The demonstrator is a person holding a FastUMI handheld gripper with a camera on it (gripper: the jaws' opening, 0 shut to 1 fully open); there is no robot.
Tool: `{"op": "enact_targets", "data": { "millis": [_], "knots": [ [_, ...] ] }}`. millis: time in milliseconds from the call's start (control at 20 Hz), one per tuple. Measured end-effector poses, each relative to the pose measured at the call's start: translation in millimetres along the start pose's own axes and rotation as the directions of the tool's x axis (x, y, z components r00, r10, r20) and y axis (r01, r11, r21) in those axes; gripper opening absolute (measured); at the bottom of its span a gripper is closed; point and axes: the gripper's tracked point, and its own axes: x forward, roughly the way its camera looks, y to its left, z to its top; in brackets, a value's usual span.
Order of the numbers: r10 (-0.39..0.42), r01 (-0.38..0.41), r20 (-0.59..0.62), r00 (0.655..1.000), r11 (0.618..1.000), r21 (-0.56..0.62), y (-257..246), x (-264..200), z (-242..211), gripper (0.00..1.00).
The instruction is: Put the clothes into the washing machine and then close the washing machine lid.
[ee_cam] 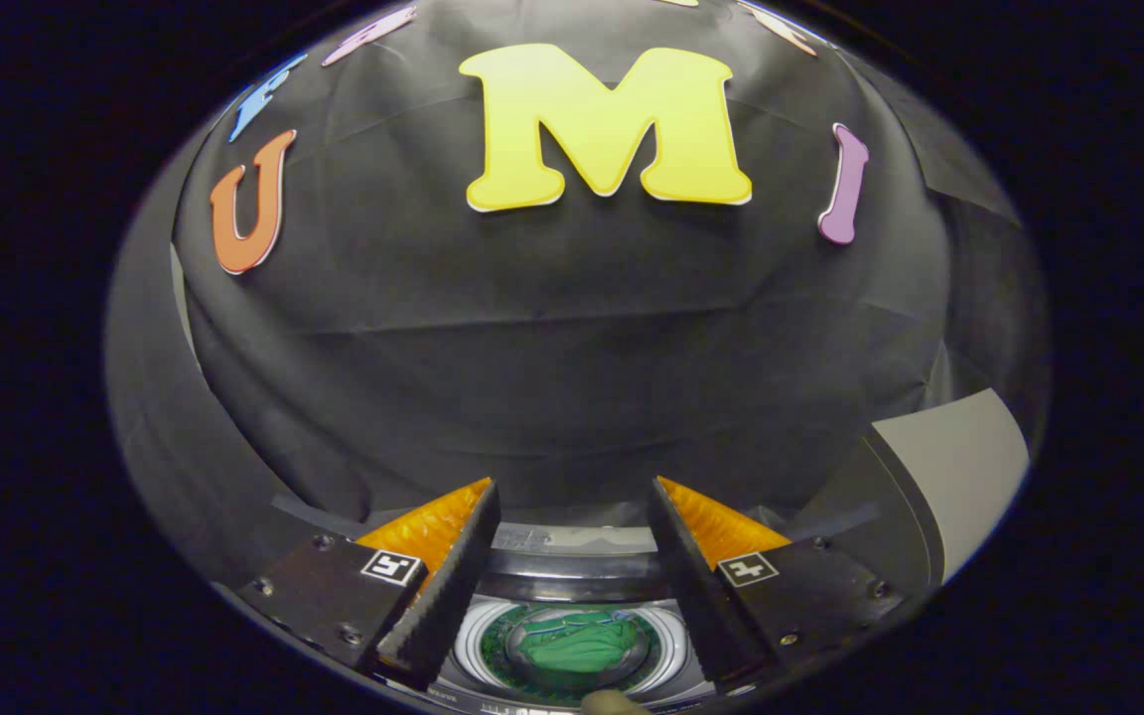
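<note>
As seen along the two fingers, hand-held gripper (572,586) spread wide, jaws well apart, nothing pinched between them. Fingers (438,606) angled outward from base to tip, each carrying a small square marker tag (390,567) on its upper face. No contact between either finger and any object.

Washing machine (572,571) located below and between the fingers, viewed from above. Lid not down over the opening; round drum mouth exposed, ringed by a pale collar (478,636). Green garment (577,643) lying bunched inside the drum, at its middle, between the two fingers and lower than them. Garment apart from both fingers. Dark curved rim of the machine top running just beyond the drum mouth, with a lighter strip behind it.

Small tan rounded object (612,701) at the near side of the drum mouth, just below the garment; identity cannot be told.

Black cloth wall (552,357) of the booth rising beyond the machine and the fingertips, creased and draped. Grey panel (949,467) standing to the right, beyond the right finger, with a dark edge along its left side. Whether this panel belongs to the machine cannot be told.
</note>
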Motion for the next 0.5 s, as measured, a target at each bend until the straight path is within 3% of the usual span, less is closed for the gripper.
{"op": "enact_targets", "data": {
  "millis": [500],
  "knots": [
    [0.013,-0.013,0.002,1.0,1.0,-0.003,2.4,-31.6,-33.7,0.94]
  ]
}}
